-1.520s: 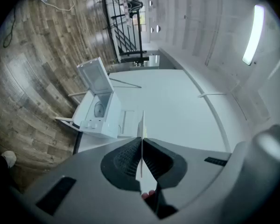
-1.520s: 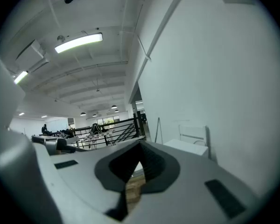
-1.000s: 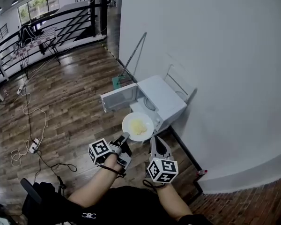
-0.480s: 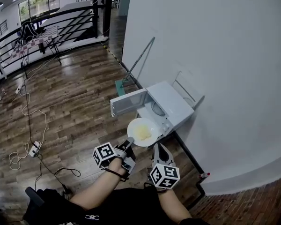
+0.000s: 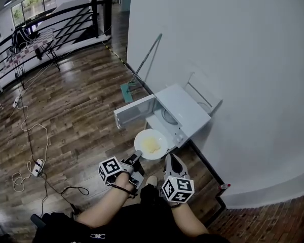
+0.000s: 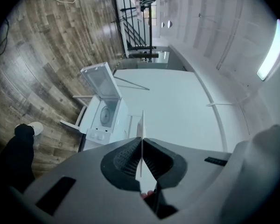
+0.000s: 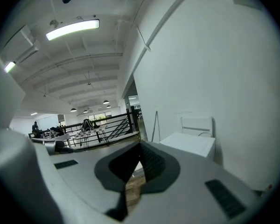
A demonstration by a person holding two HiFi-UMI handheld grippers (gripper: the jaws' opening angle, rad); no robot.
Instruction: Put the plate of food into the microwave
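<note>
A white plate with yellow food on it hangs just in front of the white microwave, which stands on the floor against the wall. The microwave's door is swung open to the left. My left gripper is shut on the plate's near rim. In the left gripper view the plate shows edge-on between the left gripper's pressed pads, with the microwave ahead. My right gripper is beside the plate's right edge. In its own view the right gripper's tips meet, with nothing clearly between them.
A long-handled mop leans on the wall beyond the microwave. A white wire frame stands behind it. Cables and a power strip lie on the wooden floor at the left. A black railing runs along the far side.
Both grippers and the plate have moved together and sunk a little in front of the microwave. The left grip on the plate holds. A shoe now shows below the plate.
</note>
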